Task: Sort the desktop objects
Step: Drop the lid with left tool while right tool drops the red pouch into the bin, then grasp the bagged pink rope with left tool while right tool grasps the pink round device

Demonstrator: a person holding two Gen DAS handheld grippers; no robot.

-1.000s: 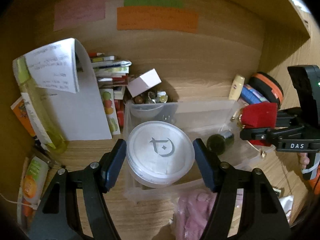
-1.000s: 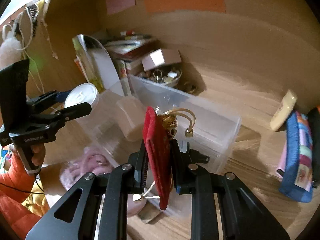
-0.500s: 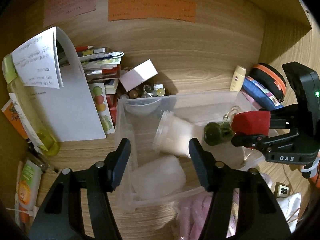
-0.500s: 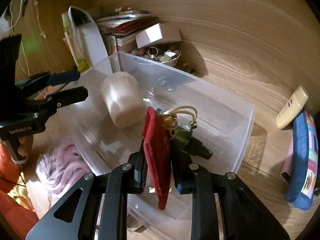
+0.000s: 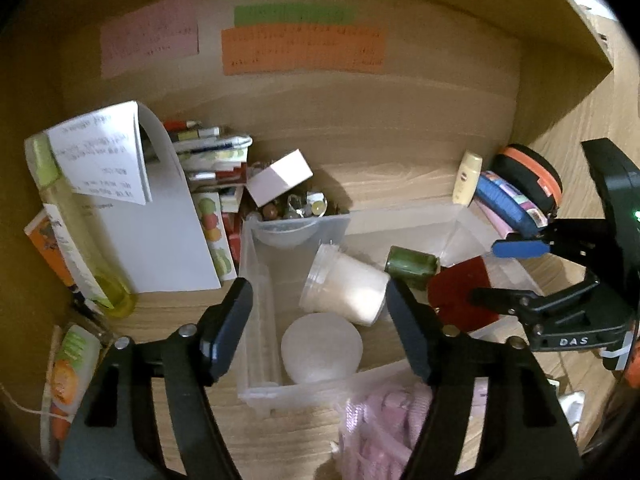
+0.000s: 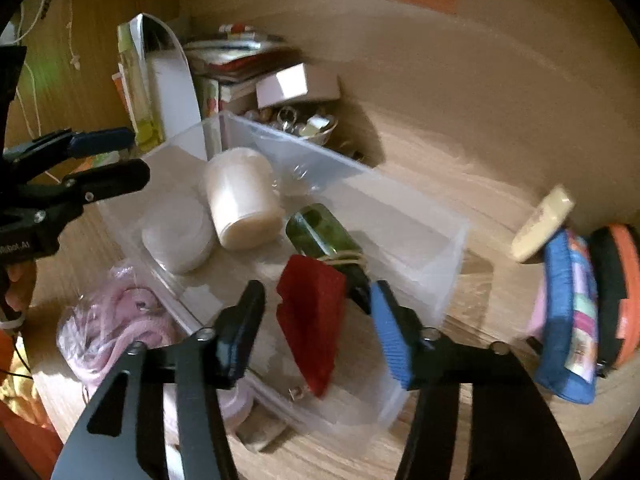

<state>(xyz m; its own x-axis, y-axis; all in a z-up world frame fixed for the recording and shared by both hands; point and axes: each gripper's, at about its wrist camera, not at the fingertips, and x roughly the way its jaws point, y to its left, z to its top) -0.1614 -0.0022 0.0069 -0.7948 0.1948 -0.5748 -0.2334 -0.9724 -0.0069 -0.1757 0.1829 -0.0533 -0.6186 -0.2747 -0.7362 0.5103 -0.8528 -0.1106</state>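
1. Red felt pouch hangs between the fingers of the right hand-held gripper, over the near end of the clear plastic bin. The jaws have just been opening, and neither pad now presses on it, so it looks released and dropping.
2. The pouch's long axis runs toward the camera, its gold cord draped over the green bottle just beyond it.
3. The left hand-held gripper is spread and empty above the bin's other end. Its jaws have just been opening, and the cream jar and its loose lid lie inside the bin below it.
4. Judging by position, the left is nearer the pink yarn bag, which sits on the counter just outside the bin's near wall.
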